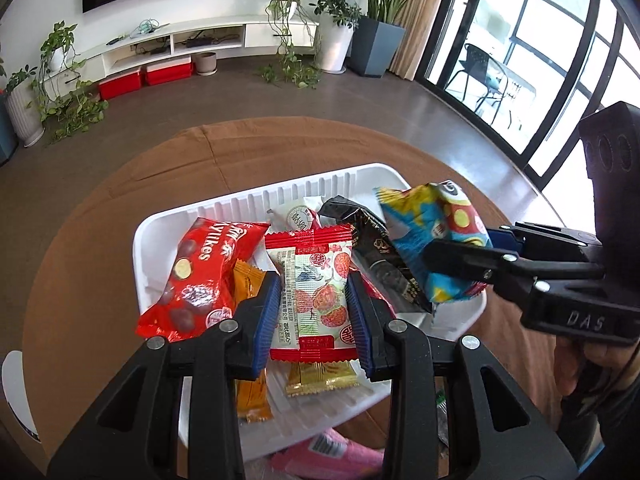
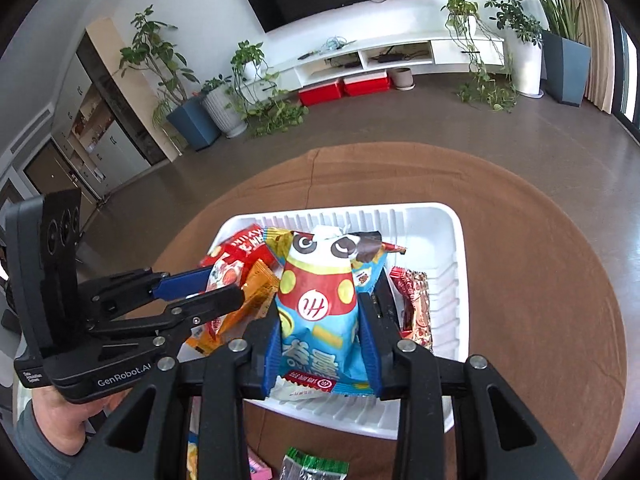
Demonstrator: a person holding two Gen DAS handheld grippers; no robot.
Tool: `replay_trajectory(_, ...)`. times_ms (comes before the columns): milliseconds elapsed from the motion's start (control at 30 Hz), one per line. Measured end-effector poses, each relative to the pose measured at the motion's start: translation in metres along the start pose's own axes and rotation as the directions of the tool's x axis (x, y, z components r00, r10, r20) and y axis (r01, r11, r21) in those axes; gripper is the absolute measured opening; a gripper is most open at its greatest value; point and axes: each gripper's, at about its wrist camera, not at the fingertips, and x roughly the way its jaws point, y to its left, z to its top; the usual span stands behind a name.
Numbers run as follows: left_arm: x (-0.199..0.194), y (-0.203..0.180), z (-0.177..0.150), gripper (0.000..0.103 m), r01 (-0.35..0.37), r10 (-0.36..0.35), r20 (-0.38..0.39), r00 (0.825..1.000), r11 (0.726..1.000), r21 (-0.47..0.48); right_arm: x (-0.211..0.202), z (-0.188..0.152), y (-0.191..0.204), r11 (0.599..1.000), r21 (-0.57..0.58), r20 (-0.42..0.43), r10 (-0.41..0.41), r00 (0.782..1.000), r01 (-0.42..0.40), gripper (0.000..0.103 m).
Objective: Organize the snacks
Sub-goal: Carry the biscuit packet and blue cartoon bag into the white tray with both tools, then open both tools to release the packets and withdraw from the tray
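Note:
A white ribbed tray [image 1: 344, 178] [image 2: 460, 248] sits on a round table with a brown cloth and holds several snack packets. Over the tray, my left gripper [image 1: 313, 305] is shut on a red-and-white packet with strawberry pictures [image 1: 314, 280]. Beside it, my right gripper [image 2: 320, 334] [image 1: 460, 256] is shut on a blue-and-red panda packet [image 2: 320, 300] [image 1: 436, 236], also held above the tray. In the tray lie a red chocolate-ball bag [image 1: 200, 276], a black packet [image 1: 380, 256], orange packets [image 1: 250, 396] and a red-brown bar [image 2: 416, 304].
A pink packet [image 1: 332, 454] and a green-black packet [image 2: 312, 466] lie on the cloth near the table's front edge. Bare brown cloth [image 2: 540, 240] surrounds the tray. A hand [image 1: 576, 364] holds the right gripper. Beyond are floor, plants and a TV unit.

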Motion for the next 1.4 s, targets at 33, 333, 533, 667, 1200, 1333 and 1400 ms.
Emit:
replay_trajectory(33, 0.008, 0.000, 0.000, 0.031, -0.004, 0.004, -0.008, 1.000, 1.000, 0.004, 0.004, -0.001, 0.000, 1.000, -0.006, -0.005, -0.004, 1.000, 0.004, 0.037)
replay_trajectory(333, 0.049, -0.002, -0.014, 0.032, -0.004, 0.005, -0.064, 0.998, 1.000, 0.009, 0.040, -0.005, -0.002, 0.997, -0.056, -0.072, -0.063, 0.995, 0.059, 0.038)
replay_trajectory(533, 0.057, 0.002, -0.018, 0.032, -0.011, 0.011, -0.072, 0.997, 1.000, -0.001, 0.047, -0.014, -0.003, 0.993, -0.084, -0.085, -0.092, 0.992, 0.084, 0.043)
replay_trajectory(667, 0.058, -0.001, -0.019, 0.045, -0.016, 0.017, -0.074, 0.997, 1.000, 0.012, 0.048, -0.017, -0.007, 0.993, -0.078, -0.082, -0.093, 0.992, 0.087, 0.045)
replay_trajectory(1200, 0.012, -0.011, -0.027, 0.082, -0.043, 0.043, -0.004, 0.999, 0.999, 0.016, 0.022, -0.026, -0.002, 0.989, -0.100, -0.026, -0.112, 0.993, 0.109, 0.067)
replay_trajectory(1333, -0.016, -0.021, -0.033, 0.097, -0.055, 0.054, 0.044, 0.998, 0.998, 0.027, -0.002, -0.031, 0.002, 0.991, -0.091, 0.023, -0.097, 0.995, 0.098, 0.075)
replay_trajectory(1400, -0.031, -0.024, -0.038, 0.103, -0.068, 0.066, 0.073, 0.995, 0.997, 0.022, -0.020, -0.036, 0.003, 0.993, -0.081, 0.066, -0.081, 0.995, 0.087, 0.086)
